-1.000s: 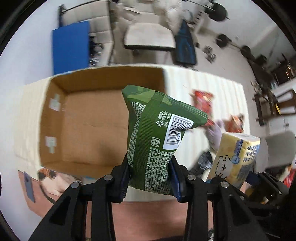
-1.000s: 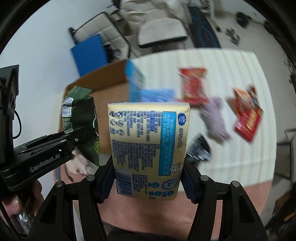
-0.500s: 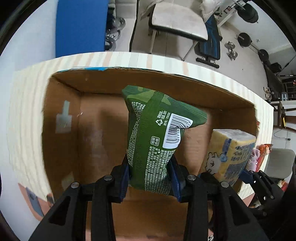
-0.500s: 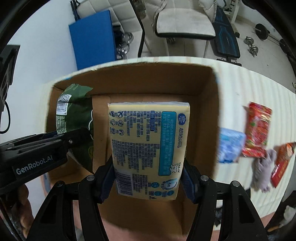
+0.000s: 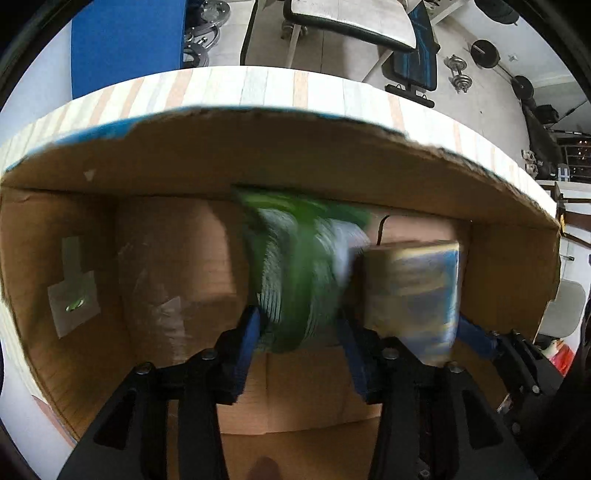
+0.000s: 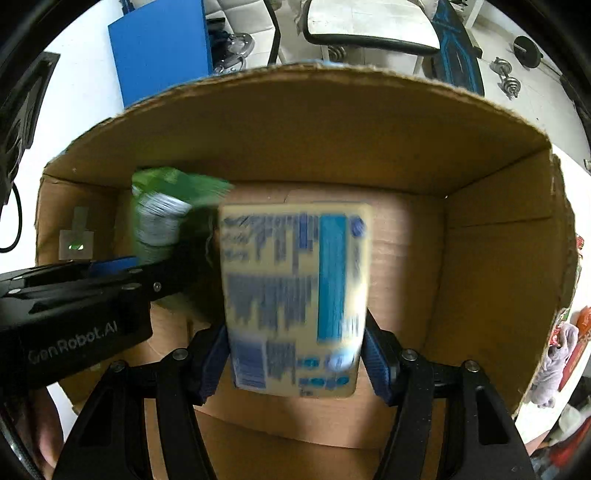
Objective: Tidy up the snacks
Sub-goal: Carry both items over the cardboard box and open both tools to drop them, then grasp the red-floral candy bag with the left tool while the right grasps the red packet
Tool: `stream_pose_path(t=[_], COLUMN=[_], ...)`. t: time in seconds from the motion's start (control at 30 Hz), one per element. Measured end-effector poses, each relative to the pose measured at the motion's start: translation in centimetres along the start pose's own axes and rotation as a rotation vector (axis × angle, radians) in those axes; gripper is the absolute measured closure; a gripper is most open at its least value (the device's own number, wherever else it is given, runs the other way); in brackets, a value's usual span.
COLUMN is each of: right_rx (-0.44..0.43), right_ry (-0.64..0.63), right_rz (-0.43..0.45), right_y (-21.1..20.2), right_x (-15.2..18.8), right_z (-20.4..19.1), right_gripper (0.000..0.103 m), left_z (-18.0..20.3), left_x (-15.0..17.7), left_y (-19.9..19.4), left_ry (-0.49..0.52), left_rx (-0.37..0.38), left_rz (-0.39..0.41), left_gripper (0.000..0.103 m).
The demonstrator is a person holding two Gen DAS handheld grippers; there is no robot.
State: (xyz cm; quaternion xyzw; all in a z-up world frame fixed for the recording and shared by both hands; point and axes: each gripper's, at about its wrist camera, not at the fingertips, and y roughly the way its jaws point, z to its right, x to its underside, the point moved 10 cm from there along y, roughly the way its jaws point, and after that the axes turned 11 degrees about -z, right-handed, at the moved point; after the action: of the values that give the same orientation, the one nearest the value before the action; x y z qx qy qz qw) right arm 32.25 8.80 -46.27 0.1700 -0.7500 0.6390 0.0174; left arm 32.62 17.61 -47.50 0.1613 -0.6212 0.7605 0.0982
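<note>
An open cardboard box (image 5: 295,155) fills both views, and both grippers point down into it. My left gripper (image 5: 299,328) has its jaws opening. The green snack bag (image 5: 295,266) between them is blurred and slipping down toward the box floor, free of the pads. Beside it, my right gripper (image 6: 295,347) is opening too. The yellow pack with blue print (image 6: 295,295) is smeared downward between its blue pads (image 6: 216,354), with a thin gap on each side. The right wrist view shows the green bag (image 6: 159,214) at the pack's left, inside the box (image 6: 314,122).
The box stands on a striped tablecloth (image 5: 258,85). Right of it lie red snack packets (image 6: 580,332) and a grey-purple soft thing (image 6: 554,365). Beyond the table are a blue board (image 5: 125,40), a padded bench (image 5: 351,18) and dumbbells (image 5: 460,74) on the floor.
Both grippers came from above the table down into the box. Both bags, sharp and firmly clamped before, now blur and slide down between widening jaws.
</note>
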Motion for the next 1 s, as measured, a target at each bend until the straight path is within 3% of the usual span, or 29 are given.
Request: stream_pose_path(t=[0.07, 0.17, 0.2, 0.3, 0.73, 1.0], right_rx=[0.005, 0.016, 0.022, 0.027, 0.032, -0.076], right_ry=[0.002, 0.002, 0.001, 0.01, 0.019, 0.025], right_rz=[-0.002, 0.003, 0.004, 0.018, 0.108, 0.205], right_y=[-0.1, -0.6, -0.9, -1.9, -4.8, -8.9], right_x=[0.3, 1.1, 1.3, 1.9, 6.5, 11.4], right_z=[0.0, 0.2, 0.2, 0.3, 0.2, 0.6], right_gripper=[0.02, 0.017, 0.017, 0.002, 0.0, 0.0], left_z=[0.0, -0.2, -0.4, -1.1, -2.6, 1.7], left_x=[0.4, 0.9, 1.3, 2.6, 10.0, 15.2], left_y=[-0.4, -1.2, -1.5, -2.3, -6.6, -11.9], left_ry=[0.013, 0.023, 0.024, 0.014, -0.022, -0.001], left_rx=[-0.032, -0.071, -0.081, -0.089, -0.128, -0.108], left_rz=[0.021, 0.056, 0.068, 0.1, 0.288, 0.456], left_gripper=[0.045, 0.02, 0.015, 0.006, 0.003, 0.003])
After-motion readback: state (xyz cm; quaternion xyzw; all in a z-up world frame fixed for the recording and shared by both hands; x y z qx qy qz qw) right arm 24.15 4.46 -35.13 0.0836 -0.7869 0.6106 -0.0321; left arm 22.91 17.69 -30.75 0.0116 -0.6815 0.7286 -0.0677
